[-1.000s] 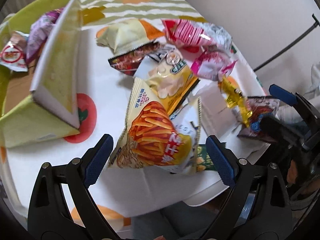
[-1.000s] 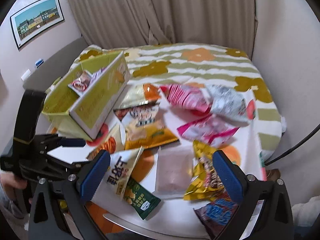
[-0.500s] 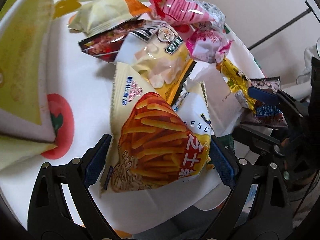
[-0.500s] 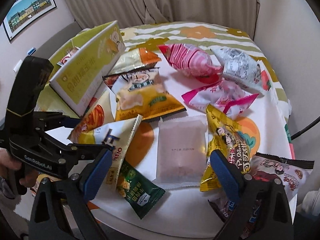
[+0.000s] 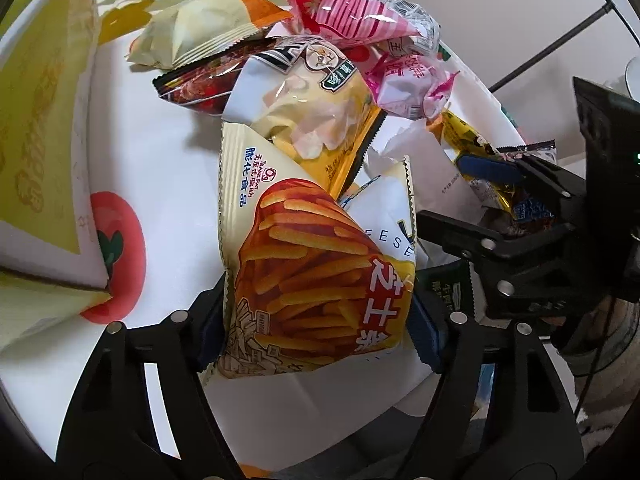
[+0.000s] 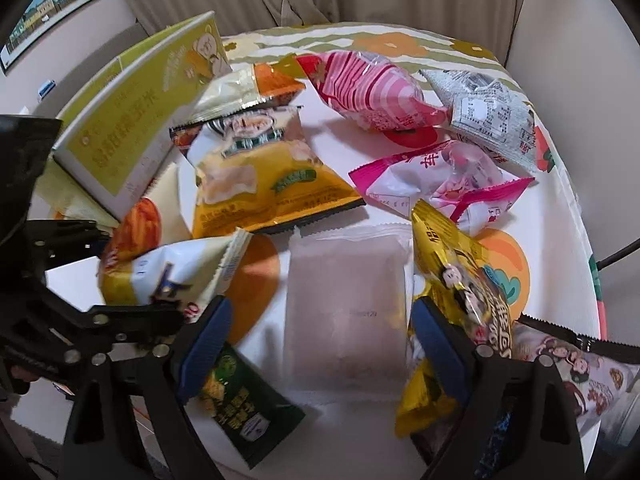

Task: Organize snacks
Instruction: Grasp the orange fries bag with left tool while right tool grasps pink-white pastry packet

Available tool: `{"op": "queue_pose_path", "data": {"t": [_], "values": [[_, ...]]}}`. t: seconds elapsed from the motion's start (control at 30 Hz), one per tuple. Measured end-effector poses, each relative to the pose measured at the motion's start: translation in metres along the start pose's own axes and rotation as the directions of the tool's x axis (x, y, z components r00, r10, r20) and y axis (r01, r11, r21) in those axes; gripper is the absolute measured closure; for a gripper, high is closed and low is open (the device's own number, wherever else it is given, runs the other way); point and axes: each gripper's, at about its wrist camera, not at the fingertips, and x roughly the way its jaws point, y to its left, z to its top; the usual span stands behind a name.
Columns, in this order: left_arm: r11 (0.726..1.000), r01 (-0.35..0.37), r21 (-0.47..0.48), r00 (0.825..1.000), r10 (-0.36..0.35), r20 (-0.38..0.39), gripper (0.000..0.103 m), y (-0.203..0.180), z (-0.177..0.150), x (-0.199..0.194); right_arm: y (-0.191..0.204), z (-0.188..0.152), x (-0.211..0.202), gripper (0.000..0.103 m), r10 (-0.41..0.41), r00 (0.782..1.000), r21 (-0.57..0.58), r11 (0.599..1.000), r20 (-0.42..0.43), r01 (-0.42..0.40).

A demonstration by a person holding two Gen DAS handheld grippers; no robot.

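Note:
Many snack packets lie on a round table with a flowered cloth (image 6: 400,40). My left gripper (image 5: 316,328) is open, its blue pads either side of the lower end of a cream and orange fries packet (image 5: 316,264); contact is not clear. A white cheese packet (image 5: 392,224) lies under it. My right gripper (image 6: 320,340) is open, low over a translucent white packet (image 6: 344,300), which lies between its pads. A gold packet (image 6: 460,280) lies by the right pad, a dark green packet (image 6: 240,408) by the left. The green box (image 6: 136,120) stands at the left.
Farther back lie a yellow and white chip packet (image 6: 256,176), pink striped packet (image 6: 368,88), pink and white packet (image 6: 436,180) and grey printed packet (image 6: 488,116). A cartoon-printed packet (image 6: 580,372) overhangs the table's near right edge. Curtains and walls surround the table.
Both grippers moved forward and down to the table. The left now straddles the fries packet; the right now straddles the translucent packet. Both stay open.

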Motion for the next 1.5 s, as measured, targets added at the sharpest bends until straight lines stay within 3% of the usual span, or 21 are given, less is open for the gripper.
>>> {"op": "queue_pose_path", "data": {"t": [0.53, 0.8, 0.87, 1.23, 1.5], "values": [[0.998, -0.034, -0.052, 0.999, 0.036, 0.033, 0.031, -0.002, -0.008, -0.015, 0.017, 0.006, 0.026, 0.016, -0.091, 0.995, -0.11, 0.99, -0.044, 0.086], [0.995, -0.046, -0.092, 0.997, 0.051, 0.055, 0.031, 0.0, -0.014, -0.023, 0.024, -0.003, 0.026, 0.032, -0.137, 0.99, -0.173, 0.977, -0.043, 0.128], [0.994, -0.049, -0.101, 0.997, 0.055, 0.058, 0.031, 0.001, -0.016, -0.025, 0.023, -0.005, 0.024, 0.043, -0.157, 0.987, -0.188, 0.971, -0.034, 0.148], [0.988, -0.071, -0.139, 0.992, 0.085, 0.098, 0.031, -0.002, -0.021, -0.045, 0.025, -0.012, 0.002, 0.046, -0.1, 0.995, -0.191, 0.976, 0.009, 0.1], [0.982, -0.09, -0.165, 0.979, 0.118, 0.166, 0.031, -0.012, -0.018, -0.081, 0.021, 0.007, -0.039, 0.046, -0.063, 0.994, -0.157, 0.985, 0.086, 0.076]]}}
